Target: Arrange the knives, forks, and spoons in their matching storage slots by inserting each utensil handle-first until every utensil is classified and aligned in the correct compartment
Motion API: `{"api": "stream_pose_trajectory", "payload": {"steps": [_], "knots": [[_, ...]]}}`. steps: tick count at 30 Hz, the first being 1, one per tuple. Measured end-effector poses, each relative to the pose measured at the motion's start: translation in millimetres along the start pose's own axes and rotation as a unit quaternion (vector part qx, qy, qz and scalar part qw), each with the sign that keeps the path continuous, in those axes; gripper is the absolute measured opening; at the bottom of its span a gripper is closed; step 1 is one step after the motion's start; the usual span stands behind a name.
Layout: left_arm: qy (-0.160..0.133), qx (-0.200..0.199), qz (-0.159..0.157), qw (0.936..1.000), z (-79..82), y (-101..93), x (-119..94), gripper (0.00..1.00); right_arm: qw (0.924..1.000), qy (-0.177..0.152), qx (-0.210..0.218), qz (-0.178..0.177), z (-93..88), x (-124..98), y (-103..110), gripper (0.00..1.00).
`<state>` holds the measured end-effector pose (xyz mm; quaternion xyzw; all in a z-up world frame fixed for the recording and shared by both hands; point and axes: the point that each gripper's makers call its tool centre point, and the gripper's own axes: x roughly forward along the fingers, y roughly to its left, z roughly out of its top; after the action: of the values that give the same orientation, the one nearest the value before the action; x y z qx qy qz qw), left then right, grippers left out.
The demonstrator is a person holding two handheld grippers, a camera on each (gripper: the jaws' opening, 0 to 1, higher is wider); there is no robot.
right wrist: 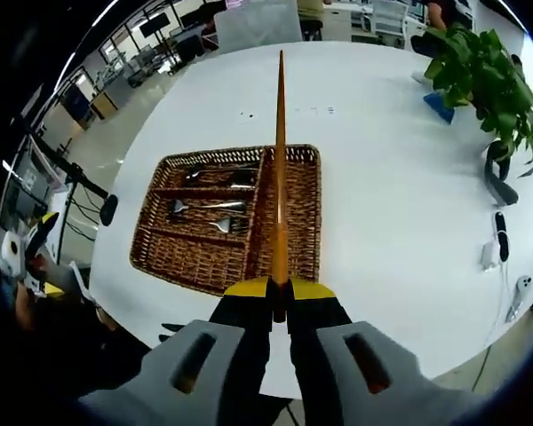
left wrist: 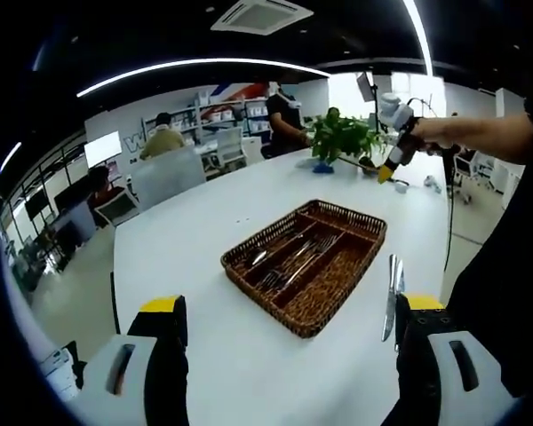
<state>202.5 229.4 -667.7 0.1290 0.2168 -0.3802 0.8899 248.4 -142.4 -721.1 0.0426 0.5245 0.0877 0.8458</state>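
On the white table (left wrist: 213, 240) sits the wicker tray (right wrist: 298, 231) holding cutlery, above it the right gripper (right wrist: 280, 297) clamps an orange stick (right wrist: 280, 160), while the left gripper (left wrist: 289, 324), jaws apart, has a knife (left wrist: 392, 297) at its right jaw.

My brown wicker tray (right wrist: 295, 232) sits on the white table. Thin walls split it into long slots. Shiny forks (right wrist: 204, 206) and spoons (right wrist: 215, 174) lie flat in the slots on one side, lined up with the slots. The widest slot (right wrist: 300, 213) has nothing in it. A long, thin orange stick (right wrist: 280, 169) points straight out over the tray. A silver knife (left wrist: 393, 295) lies on the table beside the tray, not touching it.
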Motion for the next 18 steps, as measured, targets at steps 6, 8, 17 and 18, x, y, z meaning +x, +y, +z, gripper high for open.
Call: {"api": "stream_pose_trajectory", "payload": {"steps": [6,8,17,18], "knots": [[0.002,-0.011,0.003,0.9999,-2.6,1.9,-5,0.99,1.0000,0.006,0.001,0.001,-5.4,8,1,0.04],[0.000,-0.011,0.004,0.9999,-1.8,2.0,-6,0.99,1.0000,0.006,0.000,0.001,-5.7,10,2,0.04],[-0.015,-0.017,-0.003,0.9997,2.6,-1.2,-6,0.99,0.9998,0.017,0.001,0.002,-13.3,26,3,0.04],[-0.016,-0.018,-0.004,0.9997,2.7,-1.5,-5,0.99,0.9998,0.018,0.002,0.002,-13.9,27,3,0.04]]}}
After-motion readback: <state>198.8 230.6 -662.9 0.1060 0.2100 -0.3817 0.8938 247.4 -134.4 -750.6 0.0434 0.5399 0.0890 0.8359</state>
